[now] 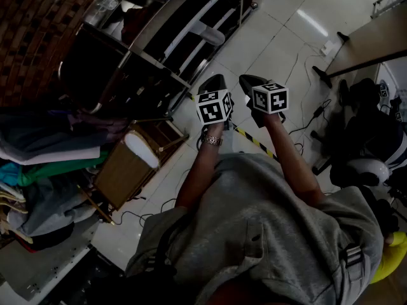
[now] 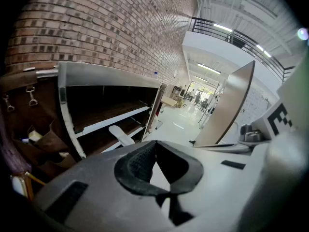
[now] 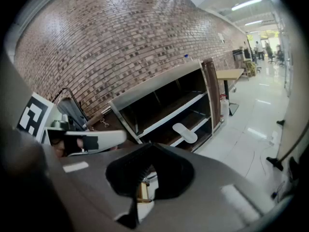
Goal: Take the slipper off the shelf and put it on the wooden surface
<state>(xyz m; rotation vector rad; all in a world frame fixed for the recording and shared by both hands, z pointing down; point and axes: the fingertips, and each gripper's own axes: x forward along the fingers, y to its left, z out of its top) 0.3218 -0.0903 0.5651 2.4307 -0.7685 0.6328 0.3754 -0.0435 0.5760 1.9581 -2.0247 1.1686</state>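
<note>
Both grippers are held side by side in front of the shelf (image 1: 166, 43), which stands against a brick wall (image 2: 120, 28). The left gripper (image 2: 155, 145) is clenched, its jaw tips meeting with nothing between them and only pale floor showing through the gap lower down. The right gripper (image 3: 151, 147) is clenched and empty as well. Each carries a cube (image 1: 215, 106) printed with black-and-white square markers, the only print to be seen.

The slipper (image 3: 185, 132), white and flat, lies on a lower board of the shelf near its open end, well apart from both grippers. In the head view it shows as a pale oval (image 1: 206, 33) up beyond the jaws.

Left of the person a wooden box (image 1: 124, 170) stands on the tiled floor, with a second slipper (image 1: 141, 149) lying on its top. Folded clothes (image 1: 38, 151) are piled beside it. A watch (image 1: 213, 140) sits on the left wrist, and yellow-and-black tape (image 1: 254, 142) crosses the floor.
</note>
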